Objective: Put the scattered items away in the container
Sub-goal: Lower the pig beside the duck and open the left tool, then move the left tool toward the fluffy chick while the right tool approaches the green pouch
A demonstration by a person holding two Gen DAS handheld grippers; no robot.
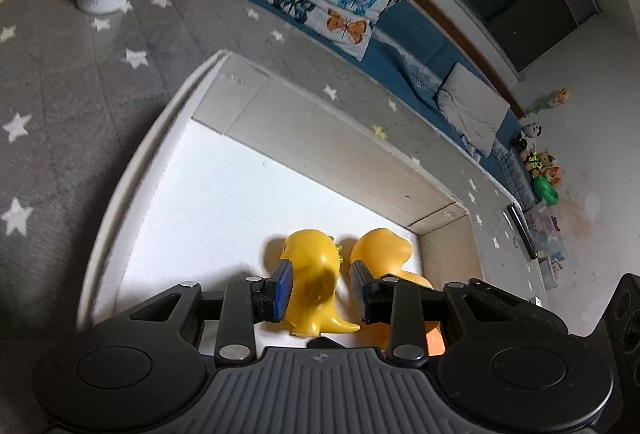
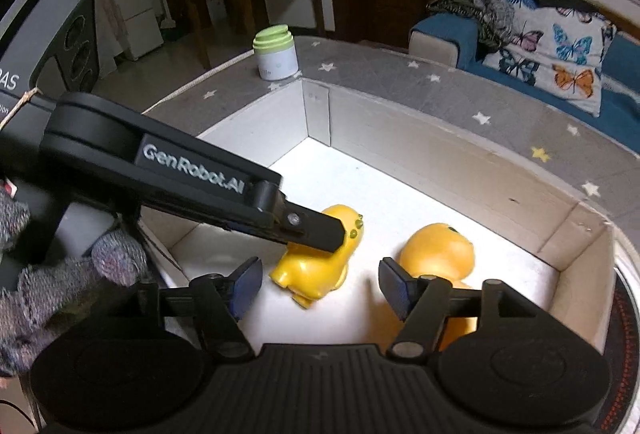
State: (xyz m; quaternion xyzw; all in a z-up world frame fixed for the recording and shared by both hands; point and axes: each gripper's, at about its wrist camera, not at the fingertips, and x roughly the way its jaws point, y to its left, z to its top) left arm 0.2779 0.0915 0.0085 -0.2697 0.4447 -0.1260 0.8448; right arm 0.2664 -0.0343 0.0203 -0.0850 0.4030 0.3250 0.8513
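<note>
A white open box (image 1: pixel 320 137) stands on a grey star-patterned cloth. Two yellow toy figures are inside it. My left gripper (image 1: pixel 320 290) is shut on the paler yellow toy (image 1: pixel 310 274), whose head pokes out past the blue pads. In the right wrist view that toy (image 2: pixel 316 270) is tilted low over the box floor, under the left gripper's finger (image 2: pixel 316 230). The deeper orange-yellow toy (image 2: pixel 436 254) rests on the floor by the box (image 2: pixel 440 161) corner, just beyond the right pad. My right gripper (image 2: pixel 320 288) is open, its pads pressing on nothing.
A white jar with a green lid (image 2: pixel 276 53) stands on the cloth (image 1: pixel 60 93) beyond the box's far left corner. A gloved hand (image 2: pixel 60 274) holds the left gripper. A blue sofa with a butterfly cushion (image 1: pixel 332 5) runs behind.
</note>
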